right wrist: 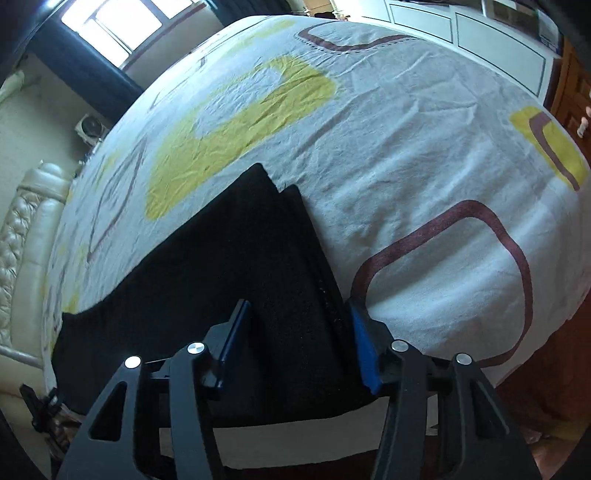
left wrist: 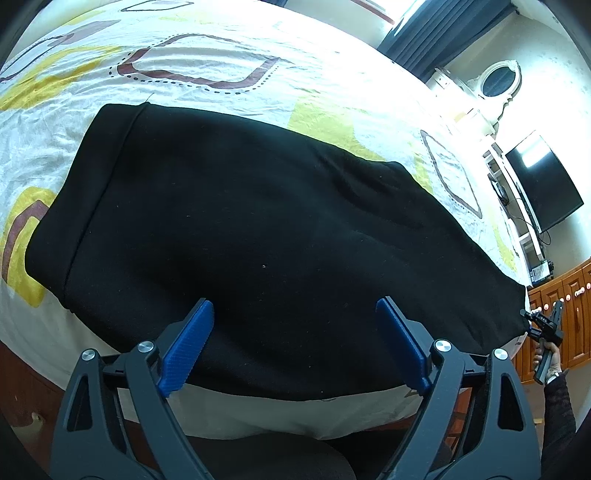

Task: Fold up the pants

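Note:
Black pants (left wrist: pixel 251 236) lie flat on the bed, waistband at the left, legs running right. My left gripper (left wrist: pixel 295 314) is open, its blue pads above the near edge of the pants, holding nothing. In the right wrist view the leg ends of the pants (right wrist: pixel 236 280) lie stacked, two hems showing at the far end. My right gripper (right wrist: pixel 299 321) is open with its pads on either side of the leg end, just above the cloth. The right gripper also shows small at the far right of the left wrist view (left wrist: pixel 546 325).
The bed sheet (left wrist: pixel 229 48) is white with yellow and brown shapes. A padded headboard (right wrist: pixel 22 229) is at the left, wooden cabinets (left wrist: pixel 565 314) and a dark TV (left wrist: pixel 539 181) at the right. A window (right wrist: pixel 118 18) is beyond the bed.

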The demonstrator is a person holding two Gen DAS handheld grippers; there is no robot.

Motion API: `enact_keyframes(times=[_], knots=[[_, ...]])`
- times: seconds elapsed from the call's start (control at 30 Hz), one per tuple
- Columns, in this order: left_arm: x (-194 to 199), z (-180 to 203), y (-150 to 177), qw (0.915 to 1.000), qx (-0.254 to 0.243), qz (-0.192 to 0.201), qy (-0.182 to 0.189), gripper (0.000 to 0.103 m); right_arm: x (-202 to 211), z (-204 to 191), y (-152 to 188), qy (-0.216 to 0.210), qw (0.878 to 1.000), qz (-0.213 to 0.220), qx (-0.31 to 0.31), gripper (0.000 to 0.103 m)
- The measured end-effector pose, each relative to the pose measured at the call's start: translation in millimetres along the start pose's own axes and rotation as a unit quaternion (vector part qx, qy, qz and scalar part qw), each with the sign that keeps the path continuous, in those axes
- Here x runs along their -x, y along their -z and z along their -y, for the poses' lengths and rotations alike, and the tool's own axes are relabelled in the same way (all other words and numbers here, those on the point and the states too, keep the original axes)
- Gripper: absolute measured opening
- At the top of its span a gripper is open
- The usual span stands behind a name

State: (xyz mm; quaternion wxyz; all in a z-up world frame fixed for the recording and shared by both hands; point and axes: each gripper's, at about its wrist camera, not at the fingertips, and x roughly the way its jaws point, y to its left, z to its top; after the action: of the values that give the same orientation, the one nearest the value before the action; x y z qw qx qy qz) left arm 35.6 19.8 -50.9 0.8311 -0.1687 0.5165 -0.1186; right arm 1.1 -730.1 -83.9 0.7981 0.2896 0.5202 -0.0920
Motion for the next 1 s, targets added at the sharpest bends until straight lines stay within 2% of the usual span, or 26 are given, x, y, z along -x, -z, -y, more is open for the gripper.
enact_keyframes(times=[0.03,0.07,0.1,0.13,0.3,0.5,0.7,0.87,1.0], knots=[[0,0,0,1.0000,0.003,0.000,0.000,0.089,0,-3,1,-0.017,1.000,-0.012,0.003,0.020],[0,0,0,1.0000,0.006,0.000,0.001,0.089,1,-6,1,-0.031,0.999,-0.019,0.001,0.020],[1,-1,-1,1.0000,0.009,0.001,0.002,0.089,5,-10,2,-0.018,1.000,-0.016,0.007,0.020],[1,-2,-2,0.9999,0.013,0.001,0.004,0.089,8,-12,2,-0.023,1.000,-0.016,0.003,0.020],[4,-8,-5,0.9995,0.029,-0.003,0.010,0.089,42,-25,2,-0.121,0.991,0.024,-0.043,0.020],[2,-3,-5,0.9997,0.019,-0.010,-0.009,0.089,94,-84,9,-0.221,0.973,0.059,-0.033,0.020],[1,2,-5,0.9995,0.021,-0.019,-0.017,0.089,121,-180,16,-0.245,0.967,0.064,0.038,0.020],[0,-3,-5,0.9990,0.040,-0.020,-0.009,0.090,114,-254,39,-0.227,0.967,0.053,0.100,0.020],[-3,-4,-4,0.9991,0.037,-0.023,-0.003,0.096,92,-302,60,-0.197,0.969,0.038,0.143,0.020]])
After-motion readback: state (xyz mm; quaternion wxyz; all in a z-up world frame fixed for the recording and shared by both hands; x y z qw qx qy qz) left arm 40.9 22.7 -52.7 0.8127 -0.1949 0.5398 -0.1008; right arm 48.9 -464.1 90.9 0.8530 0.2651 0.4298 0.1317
